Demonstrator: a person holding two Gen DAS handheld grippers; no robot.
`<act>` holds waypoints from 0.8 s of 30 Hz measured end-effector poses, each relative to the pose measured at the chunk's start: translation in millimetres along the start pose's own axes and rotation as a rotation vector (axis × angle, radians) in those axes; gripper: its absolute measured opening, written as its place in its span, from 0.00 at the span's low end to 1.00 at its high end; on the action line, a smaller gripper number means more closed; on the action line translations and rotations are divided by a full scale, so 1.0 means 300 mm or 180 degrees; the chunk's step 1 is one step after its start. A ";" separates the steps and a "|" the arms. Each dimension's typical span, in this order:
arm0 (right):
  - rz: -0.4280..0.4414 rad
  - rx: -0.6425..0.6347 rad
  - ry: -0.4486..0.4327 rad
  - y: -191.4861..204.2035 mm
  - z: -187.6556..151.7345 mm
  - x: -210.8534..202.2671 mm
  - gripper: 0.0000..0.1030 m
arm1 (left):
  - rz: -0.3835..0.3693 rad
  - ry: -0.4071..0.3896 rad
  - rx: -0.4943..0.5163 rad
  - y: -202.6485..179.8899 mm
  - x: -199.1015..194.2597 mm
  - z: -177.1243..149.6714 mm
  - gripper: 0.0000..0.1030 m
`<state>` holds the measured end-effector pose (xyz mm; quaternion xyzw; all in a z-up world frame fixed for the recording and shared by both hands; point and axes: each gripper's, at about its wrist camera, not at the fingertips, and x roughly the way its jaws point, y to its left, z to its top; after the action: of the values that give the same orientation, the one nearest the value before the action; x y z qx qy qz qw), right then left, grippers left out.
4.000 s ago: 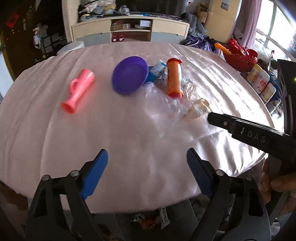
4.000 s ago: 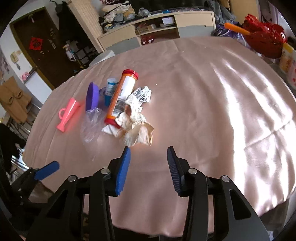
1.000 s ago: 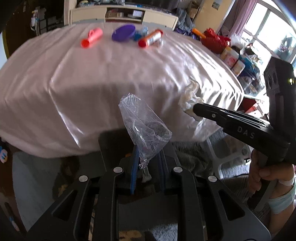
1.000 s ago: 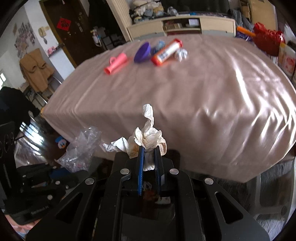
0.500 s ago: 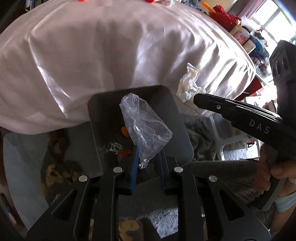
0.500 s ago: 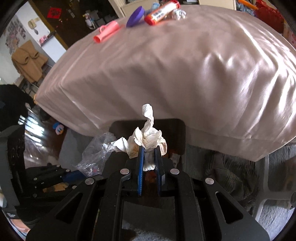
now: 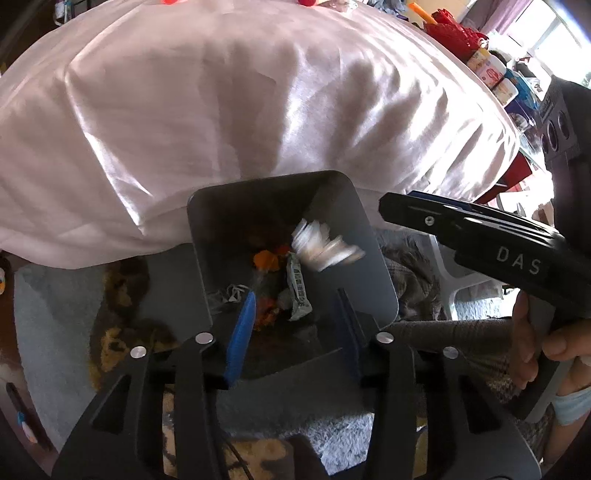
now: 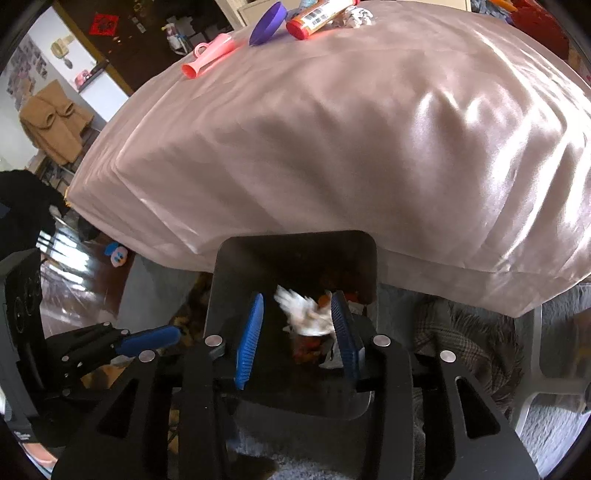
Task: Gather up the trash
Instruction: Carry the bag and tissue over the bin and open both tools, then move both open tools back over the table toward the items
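Observation:
A grey trash bin (image 7: 207, 236) stands on the floor under the table's front edge; it also shows in the right wrist view (image 8: 229, 295). My left gripper (image 7: 295, 325) is open and empty above the bin. My right gripper (image 8: 297, 332) is open too, right over the bin; its black body shows in the left wrist view (image 7: 461, 225). The crumpled tissue (image 7: 321, 247) is blurred in mid-fall inside the bin, also in the right wrist view (image 8: 306, 314). Wrappers and orange scraps (image 7: 266, 260) lie in the bin. I cannot make out the clear plastic bag.
The table with a pink satin cloth (image 8: 332, 129) looms above the bin. On its far side lie a pink cup (image 8: 207, 55), a purple bowl (image 8: 267, 22) and an orange tube (image 8: 317, 18). A grey rug (image 7: 48, 314) and a plaid cloth (image 8: 469, 339) cover the floor.
Both grippers have opened over the bin. The plastic bag has left the left gripper and the tissue has left the right gripper and is falling in.

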<state>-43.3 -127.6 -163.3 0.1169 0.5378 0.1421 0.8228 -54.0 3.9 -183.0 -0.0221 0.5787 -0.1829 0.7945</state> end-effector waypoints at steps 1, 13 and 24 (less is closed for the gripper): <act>-0.0008 0.0014 -0.0016 -0.005 0.002 -0.004 0.46 | 0.0015 -0.0006 -0.0003 0.004 -0.003 0.000 0.46; -0.0108 0.0187 -0.0415 -0.043 0.036 -0.103 0.93 | 0.0230 -0.0102 -0.0055 0.023 -0.050 0.026 0.92; -0.0273 0.0198 -0.0749 -0.067 0.210 -0.245 0.93 | 0.0344 -0.0522 -0.0074 0.042 -0.207 0.171 0.92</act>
<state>-11.4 -175.4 -82.8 0.1351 0.4462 0.0754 0.8815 -19.4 26.4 -112.6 -0.0151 0.5141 -0.1306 0.8476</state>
